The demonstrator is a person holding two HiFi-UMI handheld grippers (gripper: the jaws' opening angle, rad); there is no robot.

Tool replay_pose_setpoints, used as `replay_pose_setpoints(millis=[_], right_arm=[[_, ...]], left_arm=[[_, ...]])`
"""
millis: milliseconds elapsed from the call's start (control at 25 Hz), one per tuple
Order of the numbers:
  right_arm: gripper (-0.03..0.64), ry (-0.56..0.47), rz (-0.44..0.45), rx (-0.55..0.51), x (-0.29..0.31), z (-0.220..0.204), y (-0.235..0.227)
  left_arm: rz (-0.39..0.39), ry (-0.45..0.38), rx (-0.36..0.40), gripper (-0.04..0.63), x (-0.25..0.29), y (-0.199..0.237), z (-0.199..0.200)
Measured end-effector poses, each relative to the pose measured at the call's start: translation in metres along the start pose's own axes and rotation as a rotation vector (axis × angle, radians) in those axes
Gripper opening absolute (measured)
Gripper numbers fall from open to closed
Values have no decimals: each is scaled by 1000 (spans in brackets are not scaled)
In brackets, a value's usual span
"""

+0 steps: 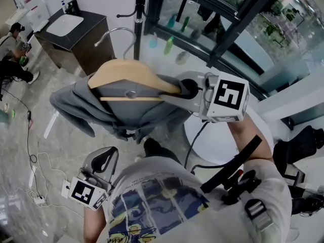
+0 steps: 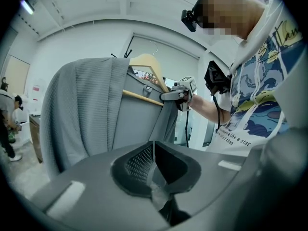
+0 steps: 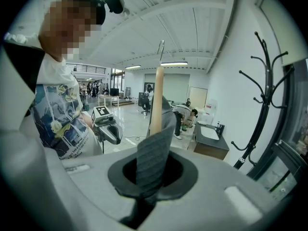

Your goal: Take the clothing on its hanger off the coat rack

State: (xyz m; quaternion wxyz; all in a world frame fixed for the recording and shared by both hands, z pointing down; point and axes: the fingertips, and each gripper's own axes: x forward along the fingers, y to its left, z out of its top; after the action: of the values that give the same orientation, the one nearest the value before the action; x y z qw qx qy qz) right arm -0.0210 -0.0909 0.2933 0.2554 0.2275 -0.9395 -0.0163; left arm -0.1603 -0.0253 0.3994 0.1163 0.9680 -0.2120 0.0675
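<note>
Already off the rack: garment and hanger ride in one hand-held gripper

The right hand-held gripper [image 1: 186, 91] is clenched on one shoulder of the grey garment [image 1: 76, 105], pinching the cloth where it wraps the end of the wooden hanger [image 1: 129, 72]. The rest of the hanger and garment stretches away from its jaws, up in the air. The hanger's metal hook [image 1: 119, 34] catches on nothing, and the black coat rack [image 1: 139, 6] stands well beyond it, so I judge the lift-off done. The next move calls for carrying the load clear and level; gripped at one end only, it could tip. The left hand-held gripper [image 2: 153, 150] is clamped together on nothing, low and apart from the garment. Beneath both lies a pale marbled floor [image 1: 30, 135] with cables [image 1: 29, 151]. Farther off stands a dark cabinet with a sink [image 1: 71, 27], and a person [image 1: 12, 59] crouches near it.
</note>
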Motion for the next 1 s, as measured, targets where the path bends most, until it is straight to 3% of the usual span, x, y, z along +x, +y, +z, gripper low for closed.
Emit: replay_pose_setpoints(millis=[1000], right_arm=[[-8, 42, 18, 4, 2, -1, 6]], left_arm=[[45, -15, -15, 15, -5, 21, 10]])
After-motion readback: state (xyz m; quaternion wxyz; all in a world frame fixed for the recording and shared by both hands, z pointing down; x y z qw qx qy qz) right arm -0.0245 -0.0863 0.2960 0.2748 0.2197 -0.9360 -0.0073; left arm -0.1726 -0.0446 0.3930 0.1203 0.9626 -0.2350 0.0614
